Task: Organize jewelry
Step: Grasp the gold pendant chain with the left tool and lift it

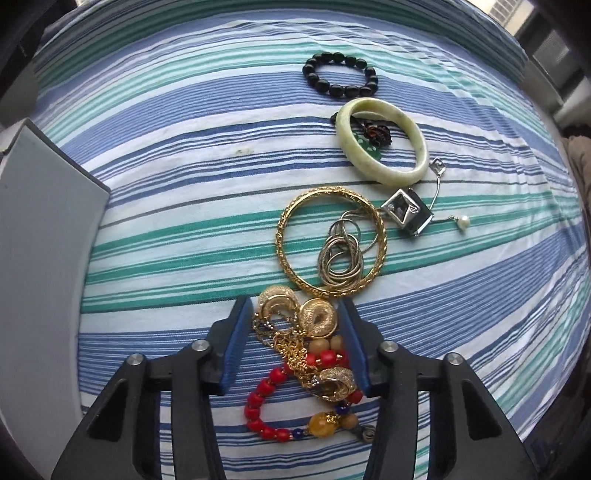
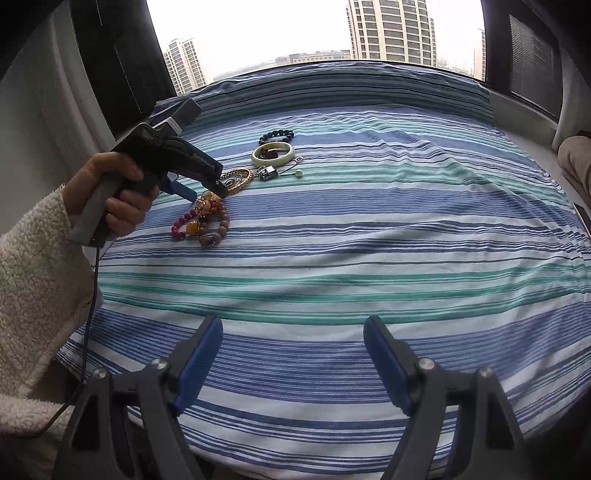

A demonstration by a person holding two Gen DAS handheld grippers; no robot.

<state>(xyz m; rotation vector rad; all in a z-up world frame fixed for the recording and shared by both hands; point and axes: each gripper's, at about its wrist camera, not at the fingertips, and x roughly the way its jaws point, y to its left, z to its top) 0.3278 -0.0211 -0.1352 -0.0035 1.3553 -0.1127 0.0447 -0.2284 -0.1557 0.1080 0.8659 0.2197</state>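
Jewelry lies in a line on a striped cloth (image 1: 184, 206). My left gripper (image 1: 295, 314) is open, its jaws on either side of a tangle of gold clip earrings (image 1: 317, 319), a gold chain and a red bead bracelet (image 1: 264, 391). Beyond lie a gold bangle (image 1: 330, 245) with a silver chain (image 1: 341, 258) inside, a jade bangle (image 1: 384, 142), a black bead bracelet (image 1: 341, 75), a square pendant (image 1: 408, 214) and a pearl pin (image 1: 463, 221). My right gripper (image 2: 293, 332) is open and empty, low over bare cloth, far from the jewelry (image 2: 236, 181).
A grey box or panel (image 1: 40, 236) stands at the left edge of the cloth. A window with tower blocks (image 2: 388, 29) lies behind the bed. A hand in a fleece sleeve (image 2: 118, 195) holds the left gripper. A wooden bead bracelet (image 2: 219, 230) lies by the red one.
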